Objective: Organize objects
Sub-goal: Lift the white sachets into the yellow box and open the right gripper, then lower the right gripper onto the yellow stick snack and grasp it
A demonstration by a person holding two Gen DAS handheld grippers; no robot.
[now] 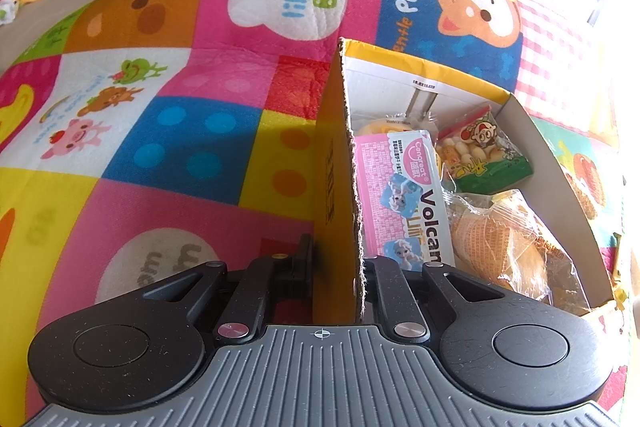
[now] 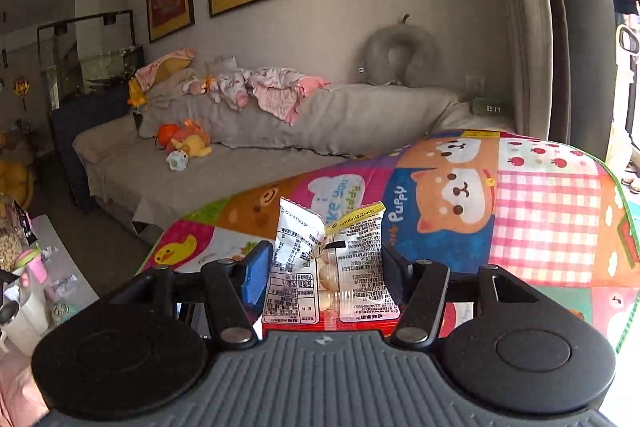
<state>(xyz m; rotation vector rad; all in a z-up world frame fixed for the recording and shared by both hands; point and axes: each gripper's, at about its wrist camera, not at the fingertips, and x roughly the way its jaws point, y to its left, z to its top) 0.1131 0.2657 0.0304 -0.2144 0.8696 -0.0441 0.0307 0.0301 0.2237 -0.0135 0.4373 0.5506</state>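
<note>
A yellow-edged cardboard box stands on a colourful play mat. My left gripper is shut on the box's near left wall, one finger outside and one inside. Inside lie a pink "Volcan" pack, a green biscuit bag and wrapped bread. In the right wrist view my right gripper is shut on a clear snack packet with printed labels, held above the play mat. The box does not show in that view.
A grey sofa with plush toys and baby clothes runs behind the mat. A low table with bottles and cups stands at the left. A curtain and a bright window side are at the right.
</note>
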